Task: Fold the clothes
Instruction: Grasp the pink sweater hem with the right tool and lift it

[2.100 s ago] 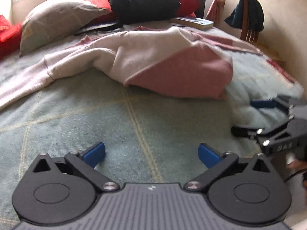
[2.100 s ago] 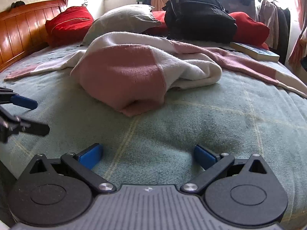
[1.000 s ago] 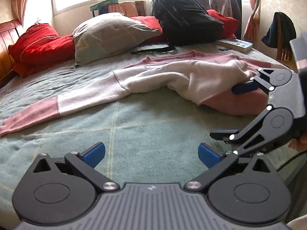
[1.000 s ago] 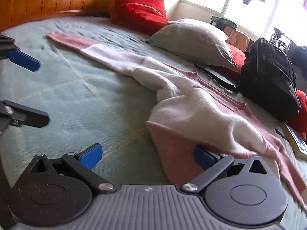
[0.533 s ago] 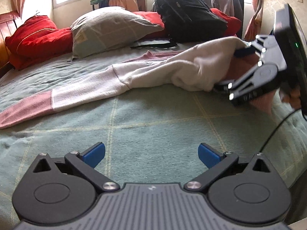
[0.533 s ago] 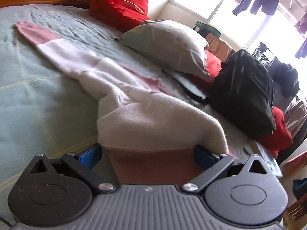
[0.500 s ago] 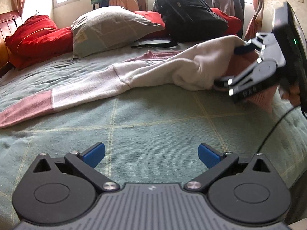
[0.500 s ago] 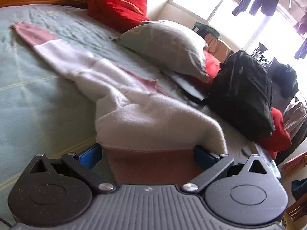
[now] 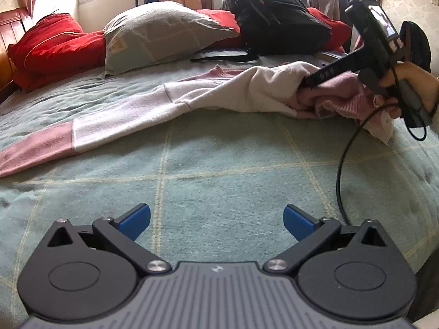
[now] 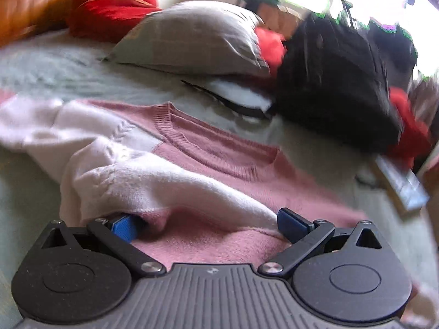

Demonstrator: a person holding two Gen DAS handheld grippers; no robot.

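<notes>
A green checked blanket (image 9: 219,164) covers the bed, and a pink and white sweater (image 9: 247,93) lies across it, nearer the head end than the foot. One sleeve (image 9: 82,134) runs out flat toward the left edge of the bed, white along its upper part and pink at the cuff. The body of the sweater is bunched toward the right edge. At the head of the bed a black backpack (image 9: 274,19) stands beside a grey pillow (image 9: 162,33), with red cushions (image 9: 52,46) in the left corner. The right gripper (image 10: 208,223), held by a hand (image 9: 408,82), has the pink fabric lying between its blue pads (image 10: 124,226), which stand apart in its own view; whether they grip the cloth cannot be told. The left gripper (image 9: 216,218) hangs above bare blanket near the foot edge, its fingers spread wide and holding nothing.
</notes>
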